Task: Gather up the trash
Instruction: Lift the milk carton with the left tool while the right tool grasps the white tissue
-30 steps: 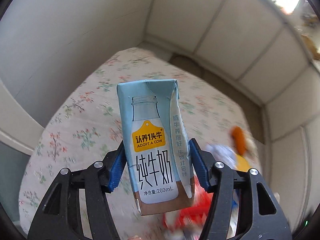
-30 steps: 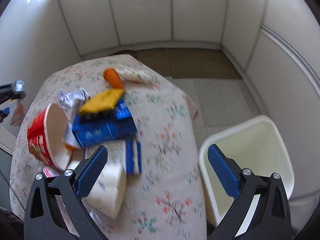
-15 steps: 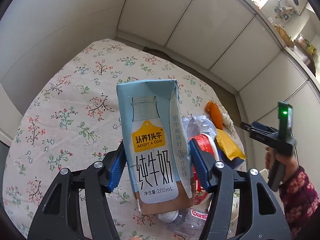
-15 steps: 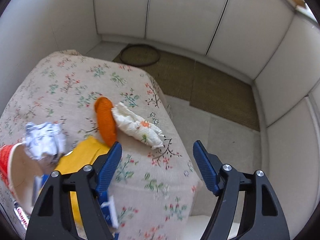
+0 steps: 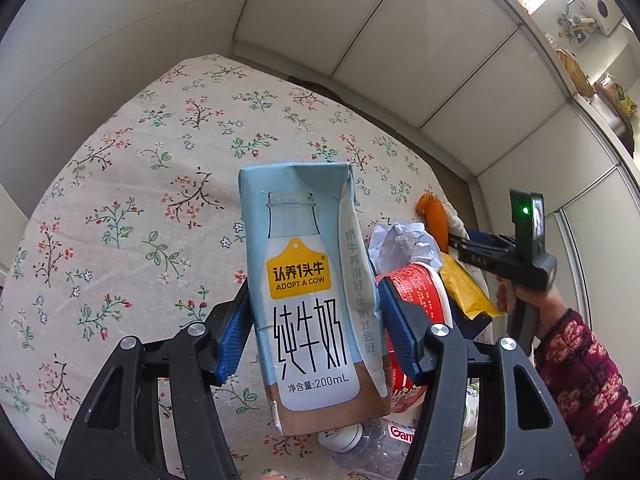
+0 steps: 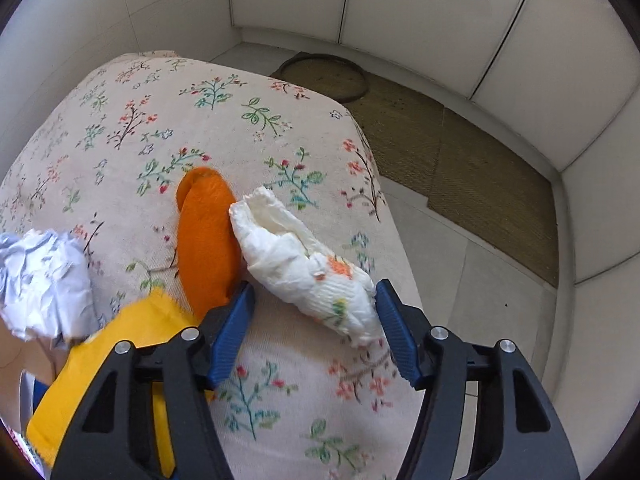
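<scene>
My left gripper (image 5: 314, 288) is shut on a light blue milk carton (image 5: 304, 240), held upright above the floral tablecloth (image 5: 160, 160). My right gripper (image 6: 314, 292) points down at the cloth with its jaws closing. A crumpled white tissue (image 6: 296, 256) with a flower print lies between its blue pads. The right pad is at the tissue's end, the left pad stands just apart from it. An orange peel (image 6: 204, 232) lies against the tissue's left side, close to the left pad.
Near the tissue lie a crumpled silver-white wad (image 6: 40, 280) and a yellow wrapper (image 6: 120, 344). A red paper cup (image 5: 416, 292) and a clear plastic bottle (image 5: 372, 444) sit behind the carton. The table edge (image 6: 384, 208) drops to a tiled floor with a brown mat (image 6: 440, 148).
The right gripper swung from beside the white bin across the table, came down over the tissue, and its jaws narrowed. The left gripper sank a little, carton still gripped.
</scene>
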Available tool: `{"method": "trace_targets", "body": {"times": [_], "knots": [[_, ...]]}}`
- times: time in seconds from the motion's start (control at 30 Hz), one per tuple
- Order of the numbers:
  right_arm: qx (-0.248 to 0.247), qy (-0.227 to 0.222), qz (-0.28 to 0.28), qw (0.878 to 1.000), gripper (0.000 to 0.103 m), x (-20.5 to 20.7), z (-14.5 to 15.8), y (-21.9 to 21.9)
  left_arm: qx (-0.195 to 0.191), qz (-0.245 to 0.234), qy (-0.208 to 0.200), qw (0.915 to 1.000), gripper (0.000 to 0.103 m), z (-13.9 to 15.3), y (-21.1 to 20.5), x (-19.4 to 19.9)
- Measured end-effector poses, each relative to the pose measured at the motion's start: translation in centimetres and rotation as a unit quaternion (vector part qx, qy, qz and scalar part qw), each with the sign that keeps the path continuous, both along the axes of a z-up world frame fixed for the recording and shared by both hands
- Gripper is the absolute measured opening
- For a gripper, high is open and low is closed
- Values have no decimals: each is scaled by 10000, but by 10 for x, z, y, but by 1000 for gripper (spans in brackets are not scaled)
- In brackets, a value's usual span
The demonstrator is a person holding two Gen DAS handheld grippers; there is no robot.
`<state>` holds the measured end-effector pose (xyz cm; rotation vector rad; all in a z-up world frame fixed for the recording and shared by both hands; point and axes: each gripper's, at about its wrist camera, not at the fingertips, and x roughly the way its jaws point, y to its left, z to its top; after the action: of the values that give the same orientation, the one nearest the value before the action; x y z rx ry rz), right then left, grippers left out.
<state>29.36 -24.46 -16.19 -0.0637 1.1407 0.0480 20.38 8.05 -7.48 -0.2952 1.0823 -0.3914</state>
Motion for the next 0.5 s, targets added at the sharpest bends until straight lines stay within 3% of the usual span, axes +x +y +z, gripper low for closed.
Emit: {"method": "trace_targets", "body": {"times": [0.13, 0.23, 0.5], "knots": [[192, 7, -158, 9997, 51, 7, 1, -8, -14, 1, 24, 10000, 58, -1, 0, 1], [44, -68, -186, 9998, 47, 4, 2, -4, -87, 50, 106, 9999, 58, -5, 2, 4], [-75, -506, -450, 9977, 44, -12, 30, 22, -93, 173, -20, 9998, 58, 0, 3, 3]]}}
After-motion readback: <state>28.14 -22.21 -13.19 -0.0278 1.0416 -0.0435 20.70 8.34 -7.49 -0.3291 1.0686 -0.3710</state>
